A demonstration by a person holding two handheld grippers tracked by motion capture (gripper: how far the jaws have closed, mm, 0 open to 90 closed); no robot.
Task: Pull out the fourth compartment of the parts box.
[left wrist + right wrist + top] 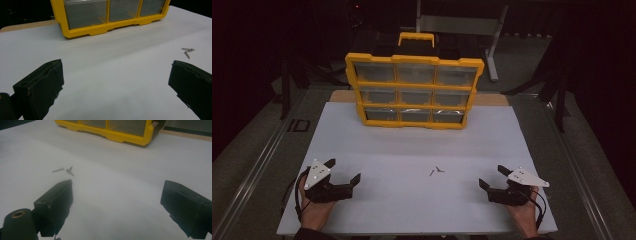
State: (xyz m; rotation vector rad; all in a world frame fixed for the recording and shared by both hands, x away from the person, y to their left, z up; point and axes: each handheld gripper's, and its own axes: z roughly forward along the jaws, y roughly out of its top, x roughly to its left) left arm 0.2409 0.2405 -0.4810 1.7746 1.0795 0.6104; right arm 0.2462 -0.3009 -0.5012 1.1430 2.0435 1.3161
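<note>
Fingers [40,87] of our left gripper [345,173]: standing wide apart, gripping nothing, bare white tabletop [422,200] between them. Fingers [56,205] of our right gripper [492,177]: likewise spread open and empty. We are holding both grippers low over the near edge of the tabletop, well apart, one at each side. Screws [435,171]: two or three small ones, lying loose and close together on the tabletop, between the two grippers and a little beyond them. Yellow parts organizer [414,90]: standing upright at the far edge, clear drawers facing us, carry handle [416,38] on top.
</note>
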